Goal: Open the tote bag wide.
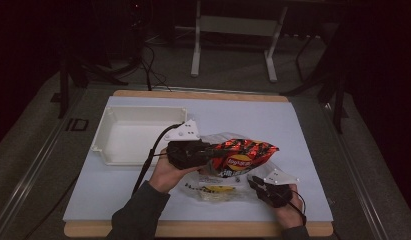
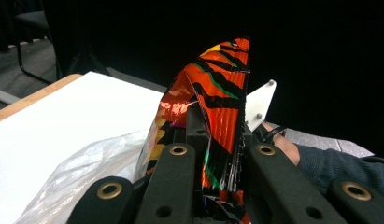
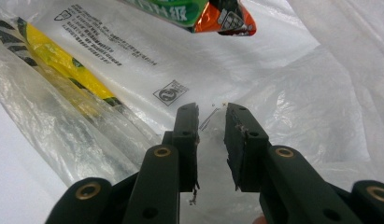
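While the left gripper (image 1: 205,151) clamps its jaws flat on one end of the orange-and-black snack bag (image 1: 243,152), that bag juts out past the jaws and hangs above the clear plastic bag (image 1: 218,190) lying on the white table mat (image 1: 293,125). Seen along the left gripper's own jaws, the snack bag's (image 2: 217,107) crimped edge stands pinched between them. Just below and to the right of the snack bag, the right gripper (image 3: 210,140) has its jaws pressed on a thin fold of the clear plastic bag (image 3: 133,60), a narrow gap between the pads. A white tray (image 1: 138,132) sits behind the left gripper.
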